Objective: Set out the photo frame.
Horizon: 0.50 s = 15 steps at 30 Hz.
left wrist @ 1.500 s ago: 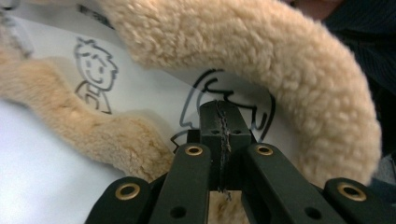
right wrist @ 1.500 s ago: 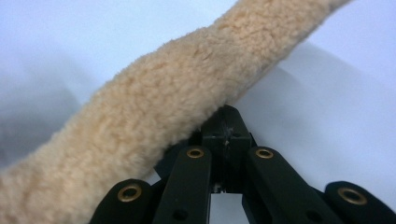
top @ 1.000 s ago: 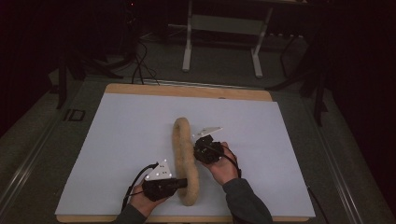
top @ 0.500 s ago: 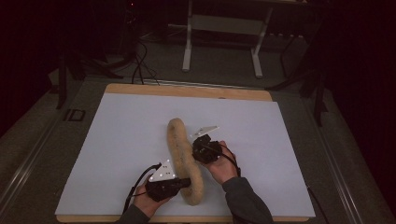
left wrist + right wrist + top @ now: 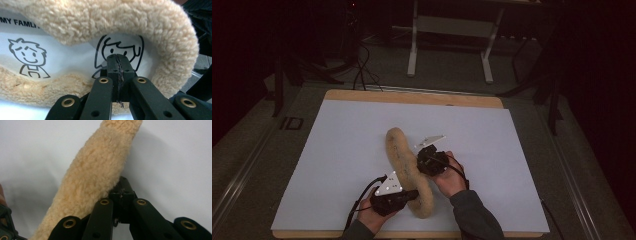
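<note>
Fleece roll [image 5: 408, 170] — right claw [image 5: 121, 185] tips half-buried

In the left gripper view, the fleece-edged item [image 5: 140, 27] ran off the top and left edges, and its printed line of words [image 5: 18, 22] was cut short by the fleece. The shut jaws covered the lower half of the long-haired cartoon figure [image 5: 120, 50]. In the right gripper view, the fleece [image 5: 92, 175] hid whatever the jaw tips pinched.

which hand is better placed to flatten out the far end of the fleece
Probably right: the right gripper, shut, grips the fleece roll mid-length, closer to its far end. The left gripper, also shut, sits at the near end.
</note>
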{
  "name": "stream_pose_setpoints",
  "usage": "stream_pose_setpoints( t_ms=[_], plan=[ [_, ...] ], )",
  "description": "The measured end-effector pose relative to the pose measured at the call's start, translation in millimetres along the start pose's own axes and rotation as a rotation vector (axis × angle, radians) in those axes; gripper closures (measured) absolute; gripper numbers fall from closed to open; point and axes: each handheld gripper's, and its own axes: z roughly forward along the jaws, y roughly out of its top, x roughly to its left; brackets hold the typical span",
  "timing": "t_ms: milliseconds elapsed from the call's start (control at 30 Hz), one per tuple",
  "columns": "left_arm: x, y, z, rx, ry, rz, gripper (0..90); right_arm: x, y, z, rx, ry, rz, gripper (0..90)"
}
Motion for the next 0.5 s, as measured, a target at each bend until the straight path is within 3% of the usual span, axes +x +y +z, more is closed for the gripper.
stream_pose_setpoints(
  t_ms=[167, 333, 500],
  plan=[
    [-0.8, -0.7, 1.1, 0.009, -0.001, 0.008, 90.0, -3.4, -3.6, -6.8, -0.017, -0.004, 0.027, 88.4],
    [0.1, -1.0, -1.0, 0.007, 0.005, 0.008, 89.7, -6.6, -6.4, -21.6, -0.048, -0.016, 0.071, 77.4],
    [4.3, -1.1, -7.2, -0.004, 0.029, -0.001, 86.3, -11.0, -11.2, -34.9, -0.093, 0.010, 0.131, 65.8]
  ],
)
